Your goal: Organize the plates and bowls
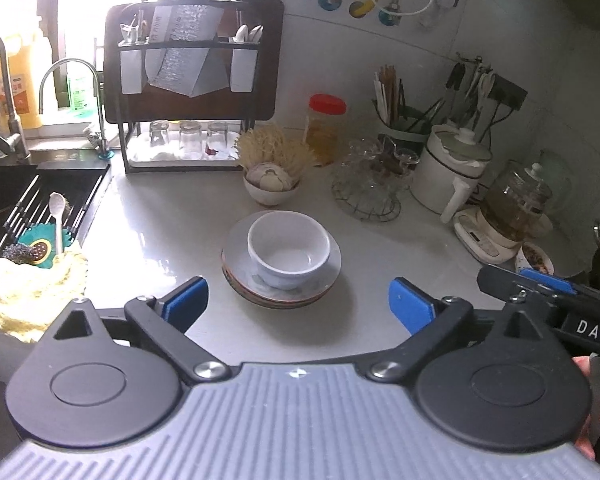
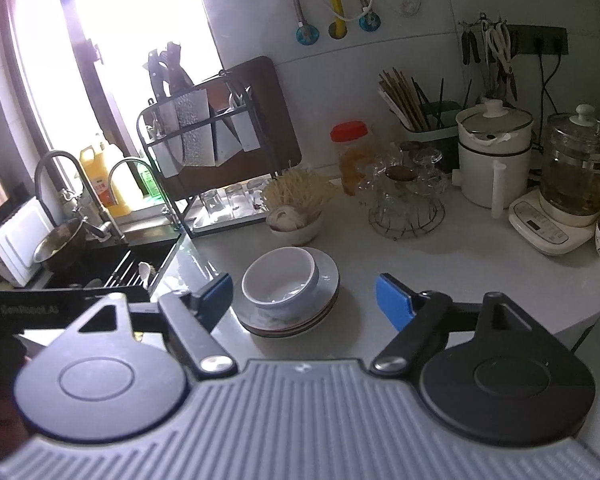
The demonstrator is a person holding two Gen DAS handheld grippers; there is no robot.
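On the pale kitchen surface (image 1: pixel 160 220), a white bowl (image 1: pixel 288 248) sits mouth-up on a short stack of plates (image 1: pixel 236 276), which lie flat with rims level; round as they are, neither has a long axis to speak of. Seen from the left wrist, the left hand-held gripper (image 1: pixel 298 300) has its blue pads spread wide, the stack just ahead at 12 o'clock, nothing between them. From the right wrist, the right hand-held gripper (image 2: pixel 304 300) also stands apart and empty, with the bowl (image 2: pixel 278 280) and plates (image 2: pixel 324 296) just ahead, slightly towards 11 o'clock. A smaller bowl of garlic (image 1: pixel 270 184) stands beyond the stack at 12 o'clock, a dish rack (image 1: pixel 180 80) at 11 o'clock, the sink (image 1: pixel 40 200) at 9 o'clock.
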